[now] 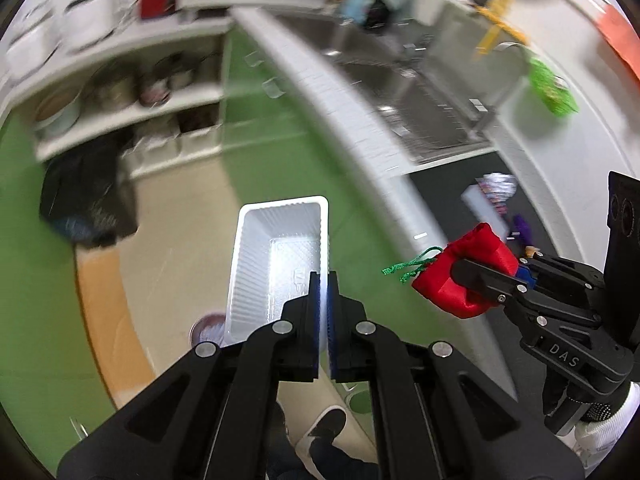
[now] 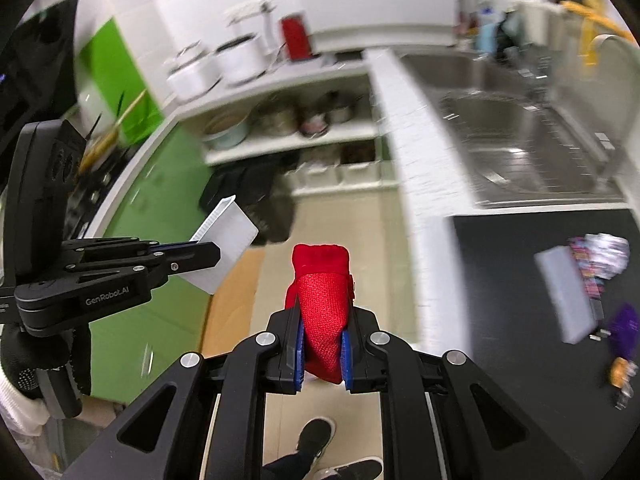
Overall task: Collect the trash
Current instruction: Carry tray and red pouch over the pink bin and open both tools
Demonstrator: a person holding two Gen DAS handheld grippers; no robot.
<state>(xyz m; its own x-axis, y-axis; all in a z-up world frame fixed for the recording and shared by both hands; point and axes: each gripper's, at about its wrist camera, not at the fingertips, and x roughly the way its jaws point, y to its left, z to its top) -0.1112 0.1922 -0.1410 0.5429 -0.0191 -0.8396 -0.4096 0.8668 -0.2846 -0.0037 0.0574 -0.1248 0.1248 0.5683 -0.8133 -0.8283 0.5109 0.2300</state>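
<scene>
My left gripper (image 1: 323,280) is shut on the rim of a white plastic tray (image 1: 276,256), which hangs over the floor; the same tray (image 2: 224,248) shows at the left of the right wrist view, clamped by that gripper (image 2: 214,254). My right gripper (image 2: 323,340) is shut on a red fabric pouch (image 2: 322,304) standing up between its blue pads. In the left wrist view the pouch (image 1: 464,276), with a green string, is at the right, held by the right gripper (image 1: 464,272). Both hang over the kitchen floor beside the counter.
A white counter edge (image 2: 404,168) runs beside a steel sink (image 2: 520,152). A dark worktop (image 2: 520,280) holds a white block (image 2: 564,292) and crumpled wrappers (image 2: 600,256). Shelves with pots (image 2: 288,120) and a black bag (image 2: 256,204) lie ahead. The person's shoes (image 2: 316,436) stand below.
</scene>
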